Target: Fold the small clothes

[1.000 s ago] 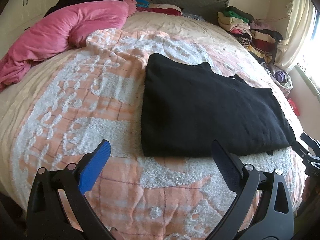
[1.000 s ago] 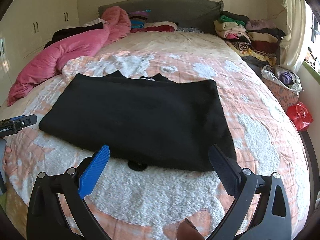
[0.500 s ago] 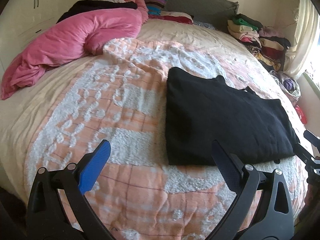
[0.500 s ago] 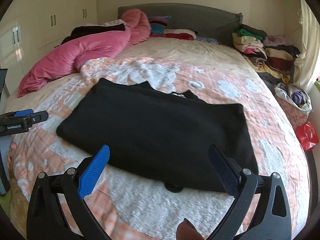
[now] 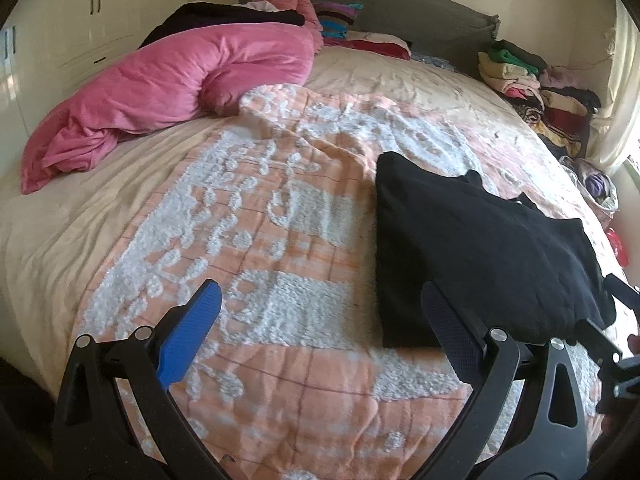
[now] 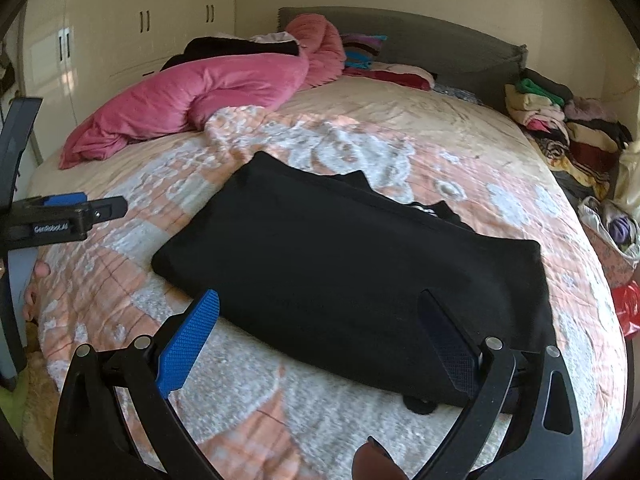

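A folded black garment lies flat on a bed between two hand-held grippers.

From left: a rumpled pink duvet sprawls along the bed's far left side; the left gripper hovers over the peach-and-white blanket, its jaws wide apart and holding nothing, the garment just to its right. The right gripper hangs above the garment's near edge, jaws likewise spread and empty. A small dark scrap of fabric pokes out under that edge. At far right, stacked folded clothes line the bed's edge near the headboard.
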